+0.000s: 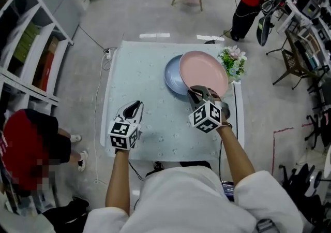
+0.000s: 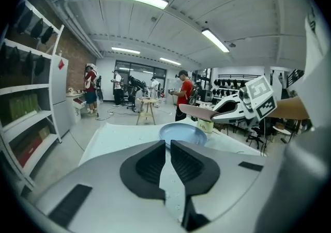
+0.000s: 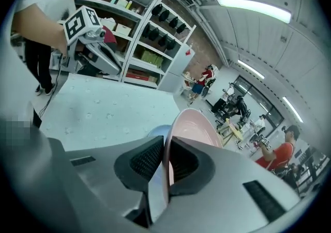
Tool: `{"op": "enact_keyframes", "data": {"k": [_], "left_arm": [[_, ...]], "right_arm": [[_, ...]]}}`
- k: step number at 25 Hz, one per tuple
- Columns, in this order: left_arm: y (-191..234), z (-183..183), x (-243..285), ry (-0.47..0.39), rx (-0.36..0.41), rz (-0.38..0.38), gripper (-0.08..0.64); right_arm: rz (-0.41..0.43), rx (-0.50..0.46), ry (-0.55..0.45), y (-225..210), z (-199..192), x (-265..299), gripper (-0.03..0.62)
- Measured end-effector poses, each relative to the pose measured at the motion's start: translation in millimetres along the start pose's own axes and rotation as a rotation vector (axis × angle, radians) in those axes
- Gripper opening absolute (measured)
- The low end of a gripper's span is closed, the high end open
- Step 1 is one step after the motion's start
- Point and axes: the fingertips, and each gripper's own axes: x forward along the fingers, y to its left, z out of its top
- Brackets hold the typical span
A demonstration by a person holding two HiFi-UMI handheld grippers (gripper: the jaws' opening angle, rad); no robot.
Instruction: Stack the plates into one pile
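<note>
Pink plate [image 1: 204, 71]: near rim pinched by right gripper [image 1: 198, 92], raised over blue plate [image 1: 173, 77], offset rightward. Left gripper [image 1: 135, 106]: jaws nearly together, empty, well apart.

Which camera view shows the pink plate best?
The head view: the pink plate shows nearly its whole face from above. The right gripper view shows it foreshortened, rim between the jaws; the left gripper view shows it edge-on.

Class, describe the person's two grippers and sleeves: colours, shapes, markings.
The left gripper and right gripper both have smooth light grey shells that taper to two jaws lined with black ribbed pads. Each carries a white cube printed with black square markers. The person wears a white short-sleeved shirt.
</note>
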Motion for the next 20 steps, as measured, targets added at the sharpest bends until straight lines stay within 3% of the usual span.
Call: {"op": "enact_keyframes", "data": {"k": [5, 11, 17, 20], "left_arm": [[20.5, -9.2, -7.9, 0.042, -0.034, 0.1, 0.046], [30.9, -34.5, -7.2, 0.102, -0.052, 0.147, 0.046], [29.5, -41.8, -9.0, 0.101, -0.093, 0.148, 0.046], [25.0, -47.9, -7.5, 0.104, -0.104, 0.135, 0.046]], "right_arm": [[0.111, -0.086, 0.0, 6.6, -8.4, 59.2, 0.046], [0.212, -0.137, 0.031, 26.0, -24.8, 112.6, 0.046], [0.296, -0.13, 0.082, 56.8, -41.6, 131.7, 0.046], [0.305, -0.068, 0.084, 54.8, -44.5, 137.1, 0.059]]}}
